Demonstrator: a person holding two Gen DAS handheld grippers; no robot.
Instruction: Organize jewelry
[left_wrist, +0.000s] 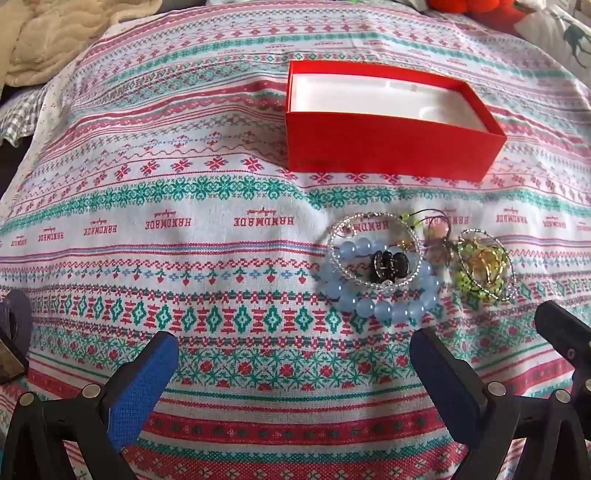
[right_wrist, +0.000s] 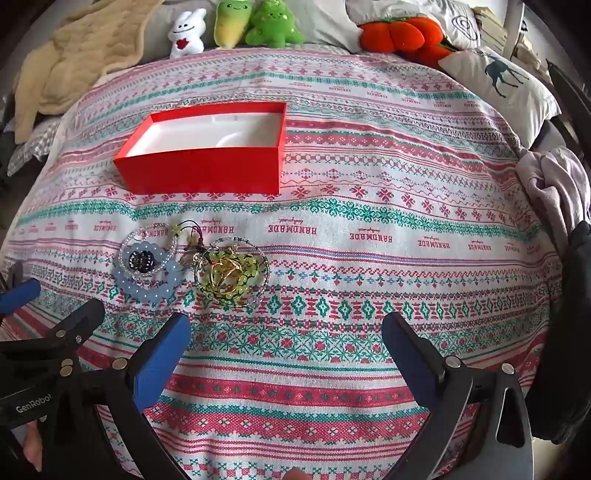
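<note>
- The jewelry lies in a small tangle on the patterned red, green and white woven cloth (left_wrist: 184, 229), just near of the open red cardboard box with a white moulded insert (left_wrist: 388, 147), which looks empty.
- On the left of the pile is the pale blue round-bead bracelet (left_wrist: 384, 299), with a thin clear-beaded wire hoop (left_wrist: 373, 251) lying across it and a small black clip-like piece (left_wrist: 388, 264) inside both loops.
- To its right sits a yellow-green beaded loop wrapped around gold wire pieces (left_wrist: 480, 266); what the gold pieces are is too tangled to tell.
- Likely handling: the blue beads are smooth and may slip between flat pads, and the bracelet will sag, so pinch across one bead at the near edge. The wire hoop looks light, springy and easily bent; the overlaps may drag neighbours along.
- The left gripper (left_wrist: 295, 350) hangs near of the pile, jaws spread wide, holding nothing.
- The right gripper (right_wrist: 286, 336) is also spread wide and empty, near and right of the pile.
</note>
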